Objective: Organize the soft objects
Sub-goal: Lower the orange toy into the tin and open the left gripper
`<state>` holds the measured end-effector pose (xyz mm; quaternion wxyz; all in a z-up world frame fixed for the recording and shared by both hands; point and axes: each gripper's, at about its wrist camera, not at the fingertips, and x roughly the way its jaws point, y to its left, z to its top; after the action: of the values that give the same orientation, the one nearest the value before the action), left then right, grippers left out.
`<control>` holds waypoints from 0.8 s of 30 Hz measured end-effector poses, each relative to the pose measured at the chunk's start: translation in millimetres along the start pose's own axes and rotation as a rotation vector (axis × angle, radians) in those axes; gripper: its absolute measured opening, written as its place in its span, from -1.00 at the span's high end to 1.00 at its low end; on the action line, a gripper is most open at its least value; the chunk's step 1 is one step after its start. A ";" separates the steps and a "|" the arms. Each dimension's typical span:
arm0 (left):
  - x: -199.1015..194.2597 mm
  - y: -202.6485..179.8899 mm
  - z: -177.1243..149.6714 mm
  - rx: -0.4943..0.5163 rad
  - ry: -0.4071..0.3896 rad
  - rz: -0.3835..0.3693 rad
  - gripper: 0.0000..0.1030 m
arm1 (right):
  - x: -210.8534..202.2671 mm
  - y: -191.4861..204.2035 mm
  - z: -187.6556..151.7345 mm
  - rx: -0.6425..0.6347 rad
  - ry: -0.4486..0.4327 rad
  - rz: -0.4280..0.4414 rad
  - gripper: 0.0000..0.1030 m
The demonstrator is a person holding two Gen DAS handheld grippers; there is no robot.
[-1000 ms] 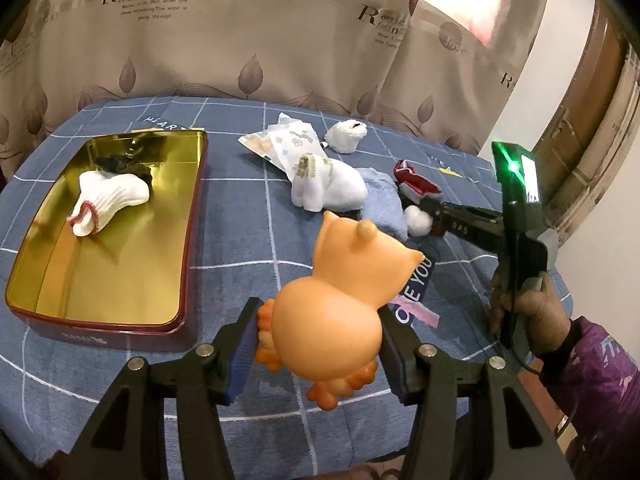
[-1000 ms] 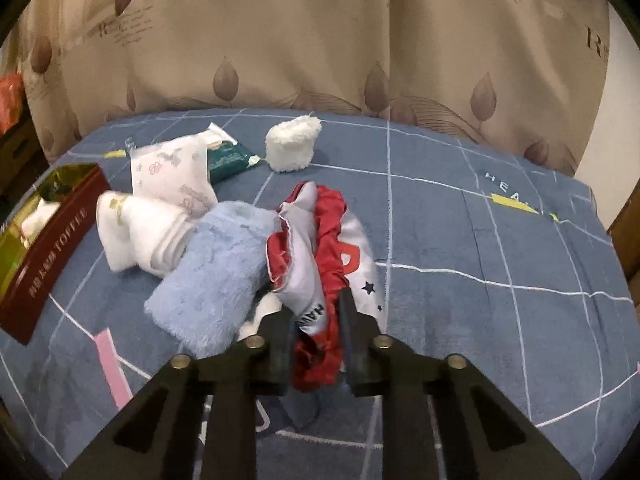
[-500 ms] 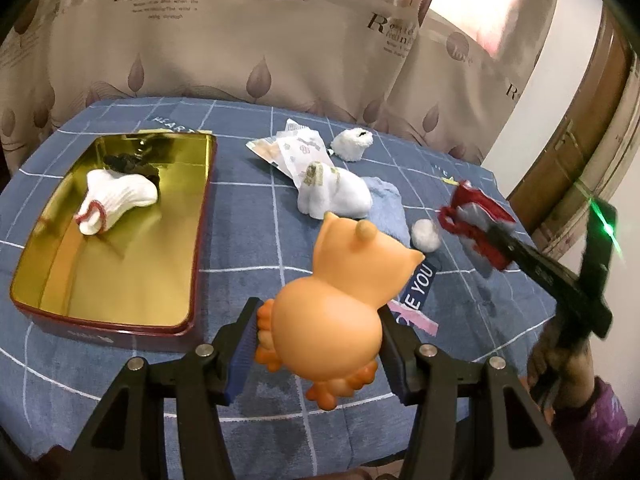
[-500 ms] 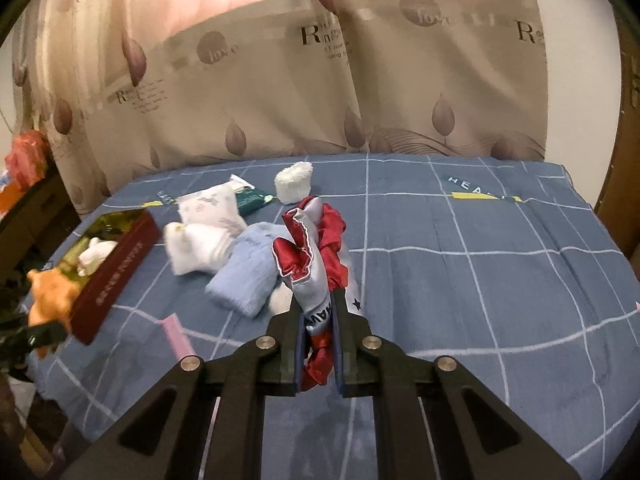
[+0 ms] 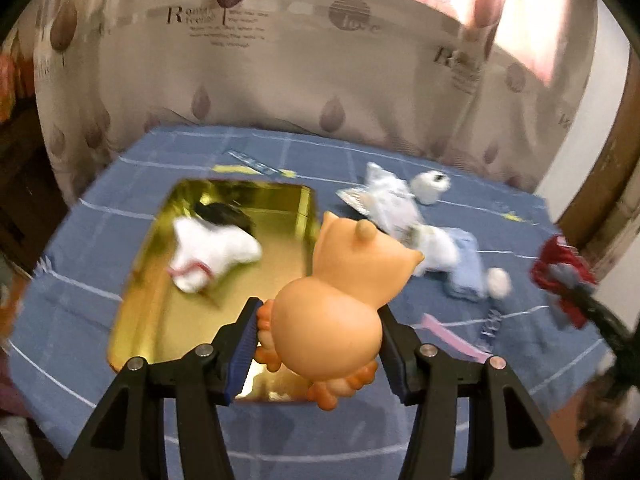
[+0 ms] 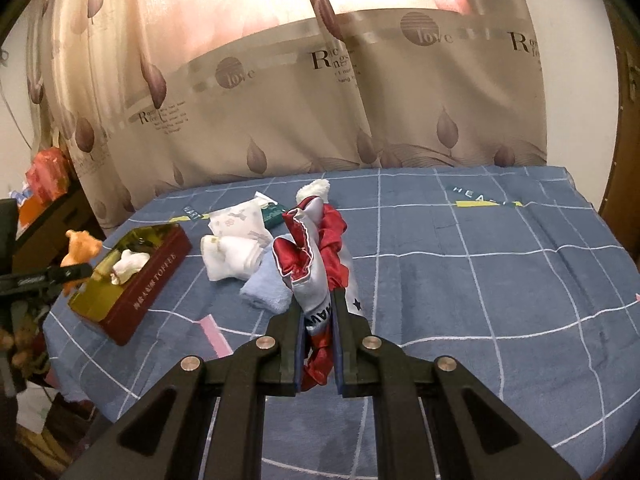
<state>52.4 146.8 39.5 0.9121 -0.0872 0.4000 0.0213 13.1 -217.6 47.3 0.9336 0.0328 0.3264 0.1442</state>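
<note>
Between the left tool's (image 5: 316, 354) pads, orange toy (image 5: 340, 312).

The orange toy (image 5: 336, 312) looks like smooth, slightly glossy rubber or soft plastic, and the tin (image 6: 132, 276) is metal, mirror-bright gold inside with a dull red painted wall. The red and grey cloth (image 6: 316, 256) has a satin sheen, while the light blue towel (image 6: 266, 286) and the white socks (image 6: 232, 256) are matt and fluffy, and the packet (image 6: 240, 220) beside them looks like thin crinkled plastic film. A matt woven blue cloth (image 6: 480, 280) covers the table, and the curtain (image 6: 360, 100) behind its far edge is soft matt fabric.
</note>
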 end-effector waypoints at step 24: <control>135.3 35.1 63.9 -0.030 0.140 0.240 -0.14 | 6.3 -16.6 0.2 0.035 0.032 -0.006 0.79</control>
<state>186.9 188.3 -22.3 0.8714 -0.0535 0.4700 0.1299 22.0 -231.7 41.1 0.9279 0.0456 0.3440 0.1362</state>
